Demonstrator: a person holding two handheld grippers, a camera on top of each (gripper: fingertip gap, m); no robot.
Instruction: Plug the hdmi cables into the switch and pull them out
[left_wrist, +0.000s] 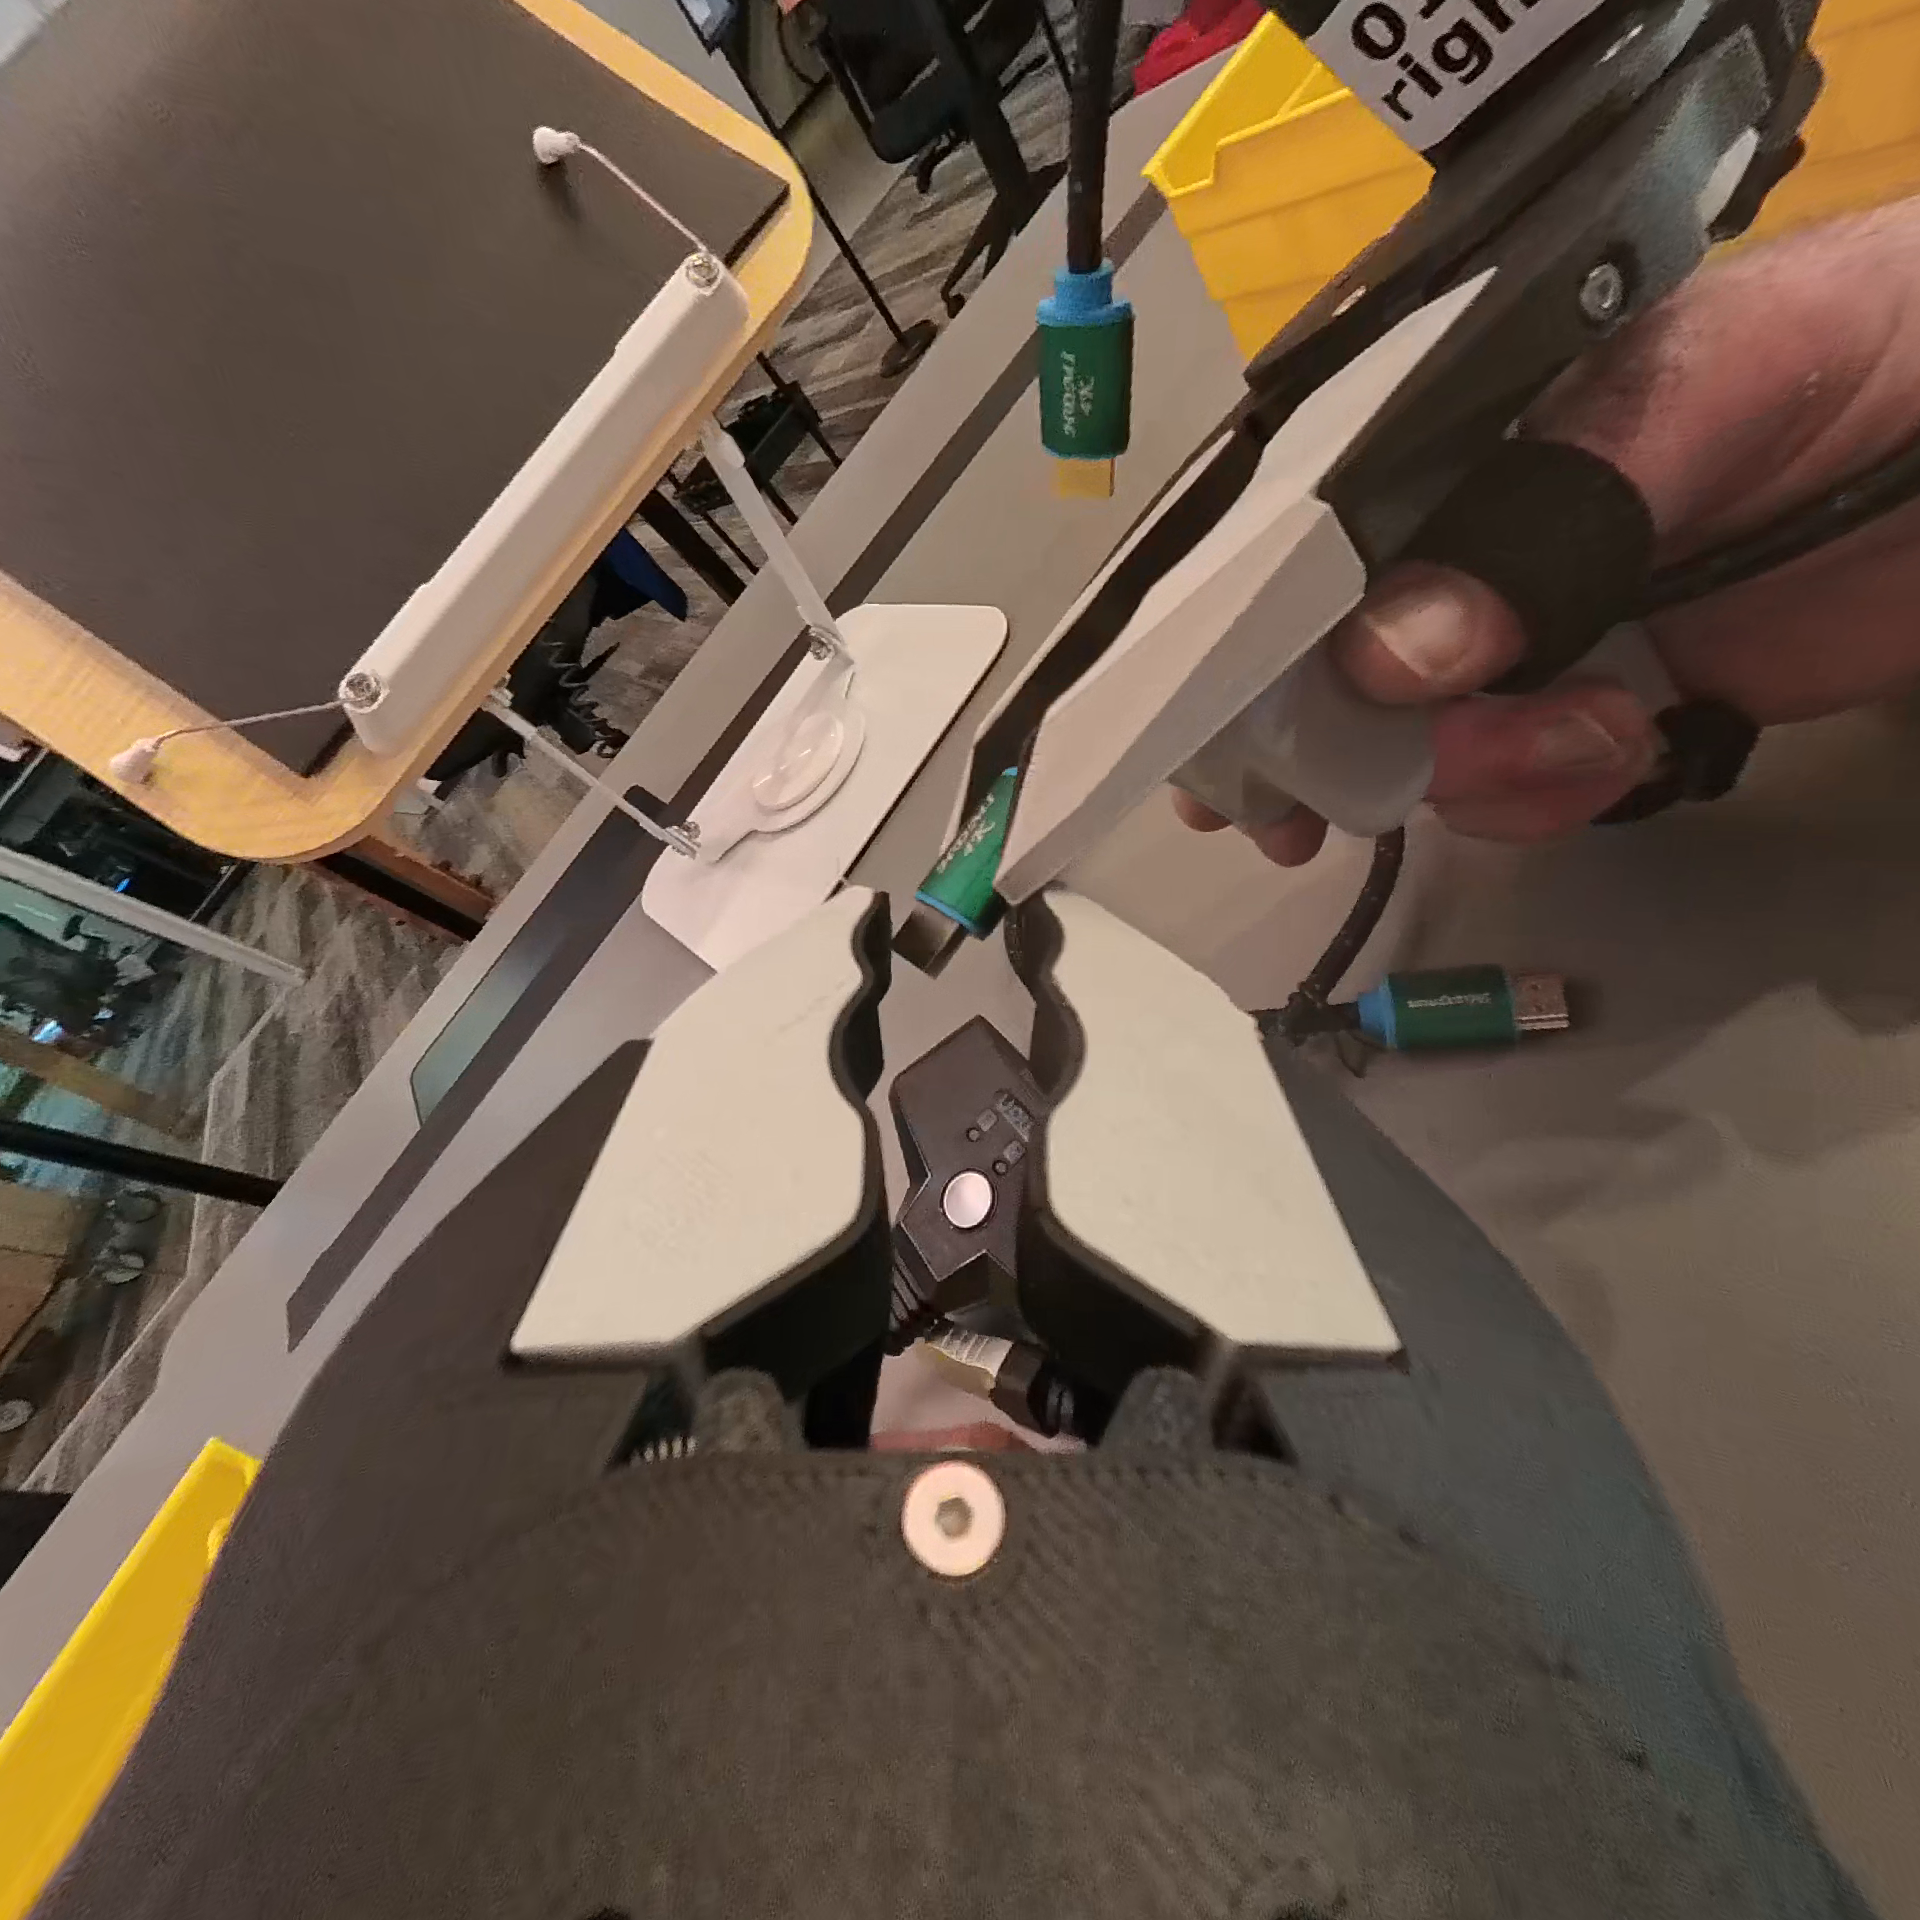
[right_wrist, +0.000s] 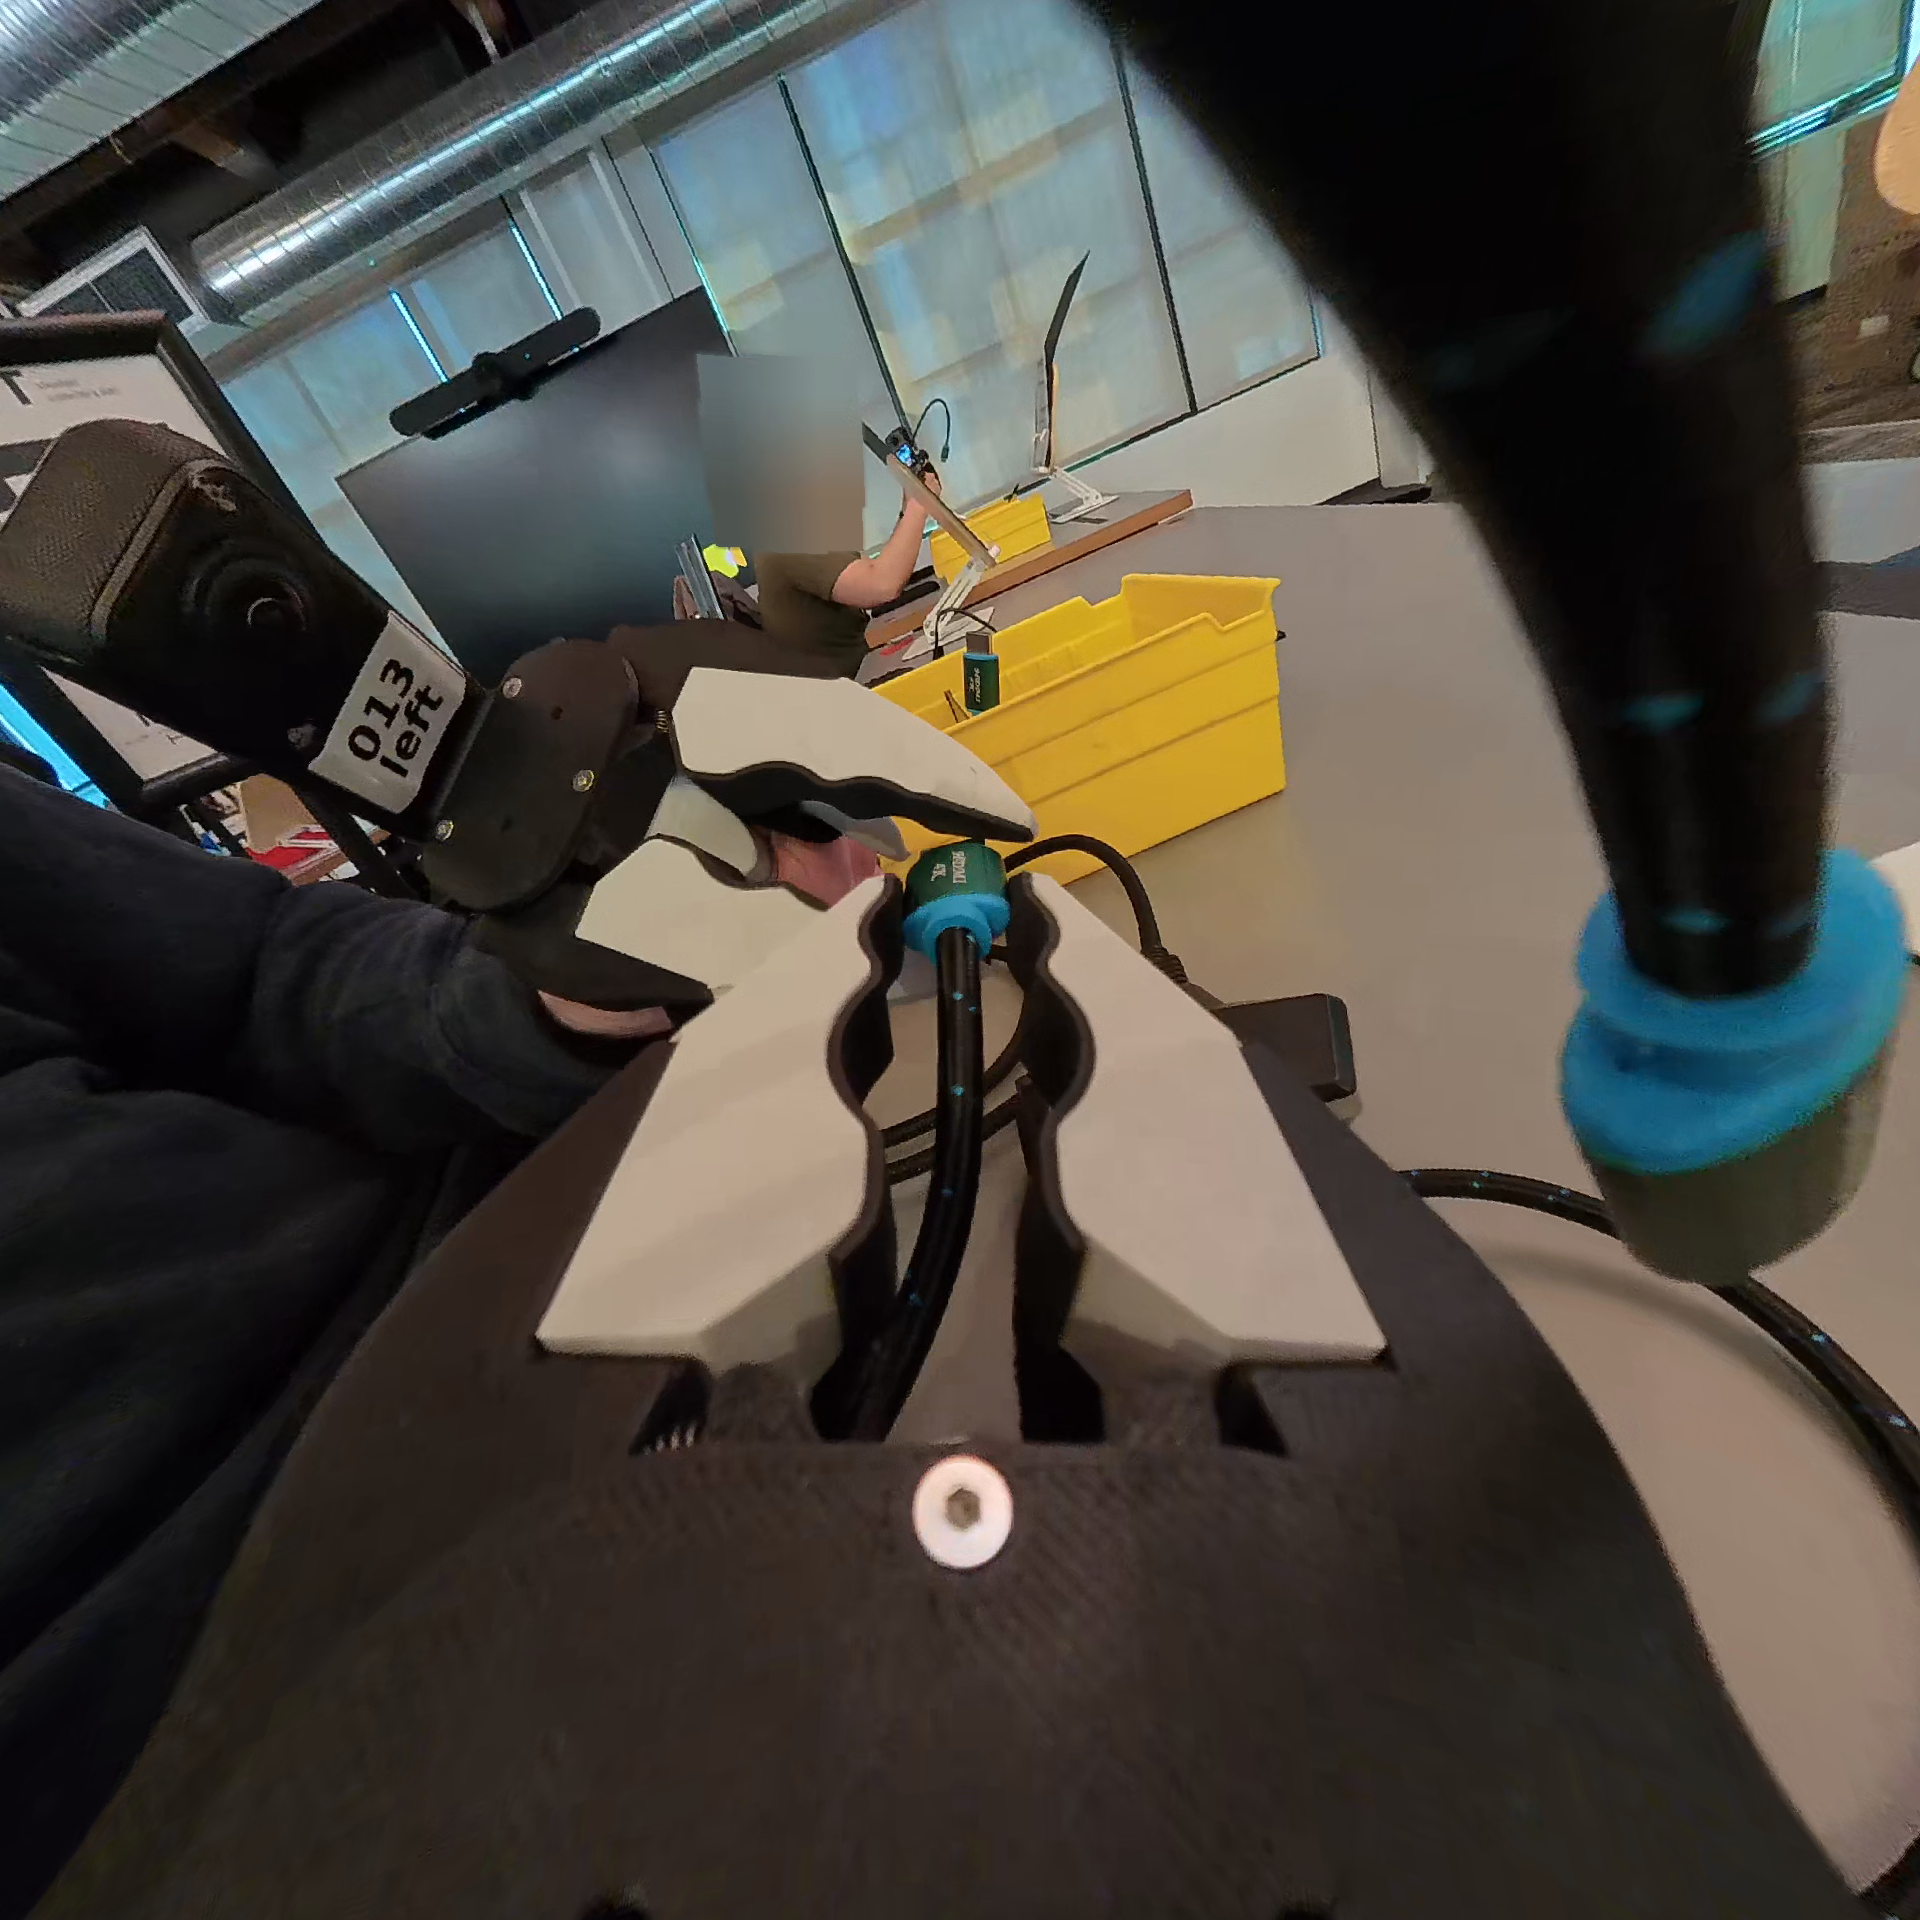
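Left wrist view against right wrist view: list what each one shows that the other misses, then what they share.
Only the left wrist view shows the black switch held between the left gripper fingers, a loose HDMI plug lying on the table, and a white stand base.

Only the right wrist view shows the braided cable running back through the right gripper, and a person seated at a far desk.

Both show the green plug pinched by the right gripper at the switch, and a yellow bin.
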